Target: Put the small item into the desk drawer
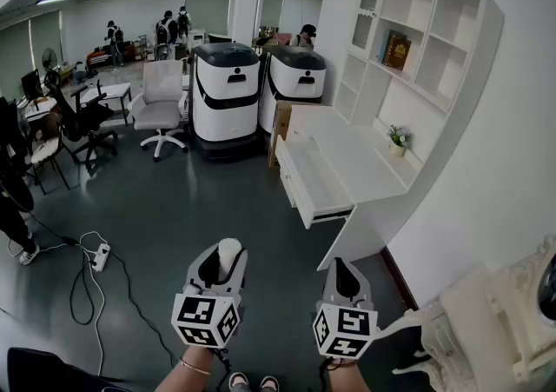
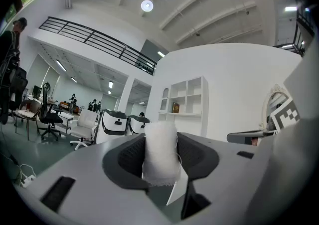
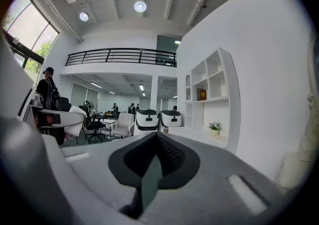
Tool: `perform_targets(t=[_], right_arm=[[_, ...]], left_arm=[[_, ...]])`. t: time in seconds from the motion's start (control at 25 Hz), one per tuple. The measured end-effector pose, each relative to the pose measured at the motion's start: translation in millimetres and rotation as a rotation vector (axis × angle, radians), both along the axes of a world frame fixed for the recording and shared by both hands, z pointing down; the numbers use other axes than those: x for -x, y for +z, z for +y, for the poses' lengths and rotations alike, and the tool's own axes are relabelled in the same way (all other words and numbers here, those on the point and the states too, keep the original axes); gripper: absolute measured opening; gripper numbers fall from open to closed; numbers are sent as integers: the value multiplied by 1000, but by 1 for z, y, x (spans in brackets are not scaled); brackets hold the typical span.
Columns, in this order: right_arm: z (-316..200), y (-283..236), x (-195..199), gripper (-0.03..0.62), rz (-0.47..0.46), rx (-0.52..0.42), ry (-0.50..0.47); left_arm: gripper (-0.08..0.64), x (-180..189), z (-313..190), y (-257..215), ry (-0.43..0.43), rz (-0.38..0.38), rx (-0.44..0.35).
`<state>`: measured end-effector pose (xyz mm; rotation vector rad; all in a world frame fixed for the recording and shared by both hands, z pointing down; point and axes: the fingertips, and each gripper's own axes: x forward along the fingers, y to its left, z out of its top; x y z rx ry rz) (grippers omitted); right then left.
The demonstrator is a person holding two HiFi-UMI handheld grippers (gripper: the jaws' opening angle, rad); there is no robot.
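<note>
A small white fuzzy roll (image 2: 160,151) stands upright between the jaws of my left gripper (image 2: 160,143), which is shut on it. From the head view the roll (image 1: 229,251) shows at the tip of the left gripper (image 1: 224,262), low in the picture over the dark floor. My right gripper (image 1: 345,275) is beside it, shut with nothing between its pads (image 3: 169,155). The white desk (image 1: 360,156) stands ahead at the right wall, a few steps off. Its drawer (image 1: 313,183) is pulled out, and the inside looks bare.
Two white-and-black machines (image 1: 224,90) (image 1: 293,77) stand left of the desk, with a white office chair (image 1: 161,103) beyond. A power strip and cable (image 1: 99,256) lie on the floor at left. White ornate furniture (image 1: 491,321) is close at lower right. A flower pot (image 1: 398,142) sits on the desk.
</note>
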<state>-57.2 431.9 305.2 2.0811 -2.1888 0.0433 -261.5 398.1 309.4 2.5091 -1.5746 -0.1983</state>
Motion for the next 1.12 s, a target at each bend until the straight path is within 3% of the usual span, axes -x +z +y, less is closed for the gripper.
perform_targets(t=[0.76,1.12], right_arm=[[-22,16,36,5,-11,33,-21],[-60,30,43,5,-17,48,-18]], left_arm=[[175,50,-22,15,-28,1,17],[175,65,-54,30,-39,-16,30]])
